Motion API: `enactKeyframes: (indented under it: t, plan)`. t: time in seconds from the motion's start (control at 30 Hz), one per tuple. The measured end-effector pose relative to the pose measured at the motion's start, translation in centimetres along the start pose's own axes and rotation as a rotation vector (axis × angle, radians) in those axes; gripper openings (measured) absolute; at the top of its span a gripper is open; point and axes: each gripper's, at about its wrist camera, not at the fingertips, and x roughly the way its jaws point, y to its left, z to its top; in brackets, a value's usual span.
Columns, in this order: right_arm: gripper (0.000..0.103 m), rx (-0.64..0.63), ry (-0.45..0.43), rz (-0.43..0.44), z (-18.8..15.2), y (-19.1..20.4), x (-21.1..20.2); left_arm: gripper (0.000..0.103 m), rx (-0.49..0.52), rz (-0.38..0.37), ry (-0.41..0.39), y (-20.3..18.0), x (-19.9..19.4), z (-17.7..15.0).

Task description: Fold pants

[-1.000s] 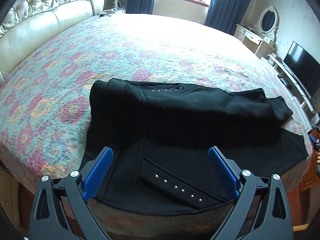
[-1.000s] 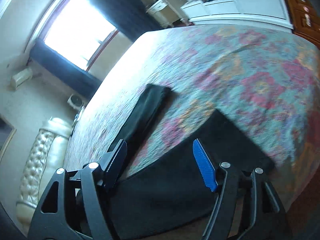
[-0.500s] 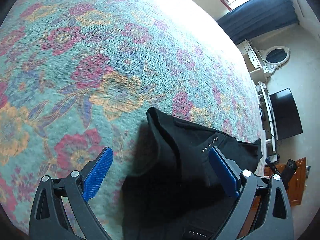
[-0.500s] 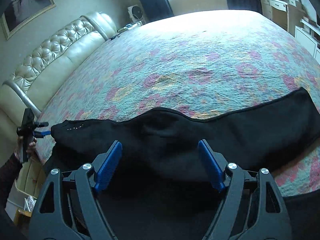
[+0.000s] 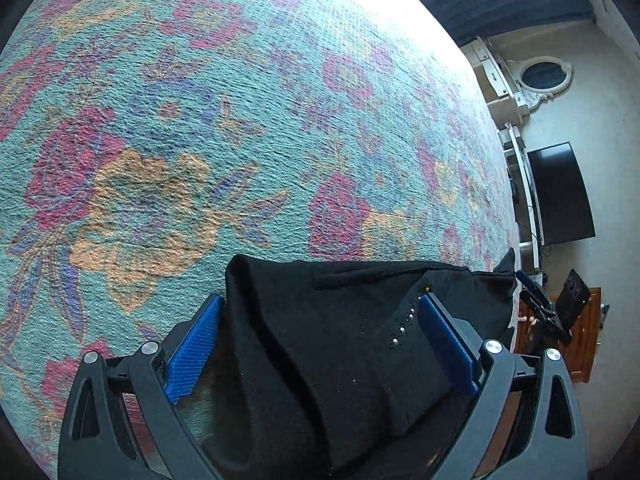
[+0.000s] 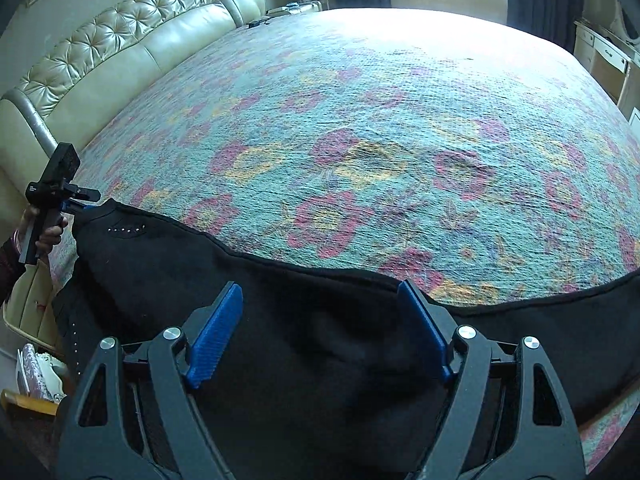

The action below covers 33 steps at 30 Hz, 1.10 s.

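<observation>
Flowers in pink, orange and blue cover the big bed cover (image 6: pixel 360 120), and a padded cream headboard (image 6: pixel 120 40) runs along its far left side. Black pants (image 6: pixel 320 320) lie along the near edge of the bed cover, stretched out long from left to right.

At the pants' left end sits the waist, with a row of tiny shiny studs (image 5: pixel 404 324). The left gripper (image 5: pixel 320 344) is there, wide open, with the waist corner lying loose between its blue pads. It is not squeezing anything.

Over the middle of the pants is the right gripper (image 6: pixel 320 328). Its jaws are opening, and the cloth under them is not pinched.

The pants look soft, thick and floppy, so they will likely sag and bunch when lifted. They will not break or slip much. A good place to grab is probably the waist corner near the studs, and the far leg end, pinching both layers together.
</observation>
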Motion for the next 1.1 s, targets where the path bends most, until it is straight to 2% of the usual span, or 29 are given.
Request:
enactKeyframes:
  t: [0.07,0.1,0.13,0.17,0.2,0.27,0.37,0.47,0.6,0.77,0.87,0.93,0.97,1.0,1.1]
  plan:
    - [0.087,-0.032,0.019,-0.005,0.8,0.1,0.8,0.095,0.002,-0.008,-0.007,0.1,-0.2,-0.1]
    - [0.087,-0.045,0.037,-0.001,1.3,0.1,1.3,0.091,0.01,-0.012,-0.012,0.2,-0.6,0.0]
    - [0.087,-0.056,0.054,-0.006,1.6,0.2,1.7,0.078,0.025,-0.01,-0.017,0.1,-0.9,-0.1]
    - [0.087,-0.068,0.062,-0.026,1.9,0.3,2.0,0.041,0.032,0.003,-0.016,0.0,-1.0,-0.1]
    - [0.087,-0.076,0.066,-0.038,2.2,0.4,2.3,0.03,0.021,0.024,-0.016,0.4,-1.2,-0.1]
    - [0.087,-0.08,0.065,-0.025,2.5,0.6,2.6,0.024,-0.005,0.015,-0.011,1.2,-1.2,0.0]
    - [0.087,-0.081,0.058,-0.012,2.7,1.0,2.9,0.008,-0.027,0.003,-0.02,2.1,-1.5,-0.1]
    - [0.087,-0.108,0.076,-0.015,2.8,1.4,3.5,0.005,-0.003,0.005,-0.028,1.9,-1.7,-0.1]
    - [0.087,-0.186,0.148,-0.057,3.8,1.6,4.9,0.005,0.041,0.018,-0.039,0.8,-1.7,0.1]
    - [0.087,-0.216,0.343,0.035,4.9,0.8,7.3,0.005,0.08,0.016,-0.033,0.4,-1.5,0.5]
    - [0.085,-0.335,0.424,-0.021,4.5,1.7,8.7,0.005,0.07,0.012,-0.008,0.6,-0.9,1.0]
    - [0.047,-0.327,0.478,0.0,4.3,1.8,9.5,0.007,0.062,0.026,-0.021,0.6,-0.6,1.2]
    - [0.018,-0.309,0.503,0.034,4.2,1.9,9.7,0.007,0.05,0.017,-0.023,0.7,-0.5,1.3]
    - [0.013,-0.307,0.506,0.051,4.2,2.3,9.7,0.007,0.04,0.011,-0.021,0.8,-0.4,1.3]
    - [0.009,-0.34,0.456,0.033,4.1,3.7,8.6,0.006,0.053,0.017,-0.032,0.3,-0.4,1.2]
